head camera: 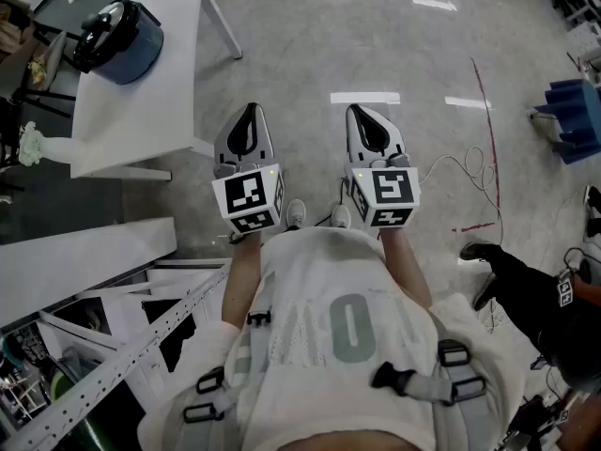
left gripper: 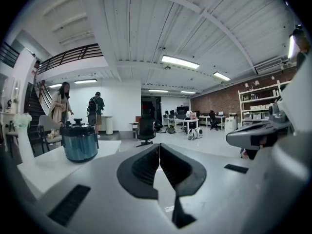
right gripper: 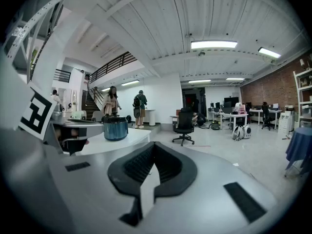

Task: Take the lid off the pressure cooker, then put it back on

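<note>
A blue pressure cooker (head camera: pixel 122 36) with its black lid (head camera: pixel 101 28) on stands on a white table (head camera: pixel 150 111) at the upper left of the head view. It also shows in the left gripper view as the pressure cooker (left gripper: pixel 79 139) and in the right gripper view as the pressure cooker (right gripper: pixel 115 127). My left gripper (head camera: pixel 248 113) and right gripper (head camera: pixel 363 111) hang side by side over the floor, well short of the table. Both are shut with nothing between the jaws. The left gripper (left gripper: pixel 158 147) and right gripper (right gripper: pixel 154 146) point nearly level.
A white shelf rack (head camera: pixel 103 346) stands at the lower left. A person's legs and shoes (head camera: pixel 507 280) are at the right, near cables (head camera: pixel 474 172) and a red line on the floor. An office chair (right gripper: pixel 184 126), desks and standing people (right gripper: pixel 112 101) are far ahead.
</note>
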### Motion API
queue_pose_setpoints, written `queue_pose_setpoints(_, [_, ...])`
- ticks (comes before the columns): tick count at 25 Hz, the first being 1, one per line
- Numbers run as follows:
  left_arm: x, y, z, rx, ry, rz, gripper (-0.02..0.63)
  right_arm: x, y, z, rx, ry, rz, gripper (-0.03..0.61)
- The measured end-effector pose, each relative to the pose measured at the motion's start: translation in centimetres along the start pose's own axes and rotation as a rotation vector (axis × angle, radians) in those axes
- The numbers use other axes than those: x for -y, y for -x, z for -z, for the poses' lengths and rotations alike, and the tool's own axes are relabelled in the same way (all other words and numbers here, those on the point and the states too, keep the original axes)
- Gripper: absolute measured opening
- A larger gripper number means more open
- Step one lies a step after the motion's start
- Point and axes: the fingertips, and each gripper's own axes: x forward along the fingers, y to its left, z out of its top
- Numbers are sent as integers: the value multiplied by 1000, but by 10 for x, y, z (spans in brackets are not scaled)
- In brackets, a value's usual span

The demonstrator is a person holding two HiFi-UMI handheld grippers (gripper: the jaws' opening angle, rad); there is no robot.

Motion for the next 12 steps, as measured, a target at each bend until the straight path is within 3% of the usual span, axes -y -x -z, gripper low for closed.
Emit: queue_pose_setpoints(12, [-23, -3, 11, -21, 24, -11, 20, -12, -15, 9, -28, -28, -15, 8])
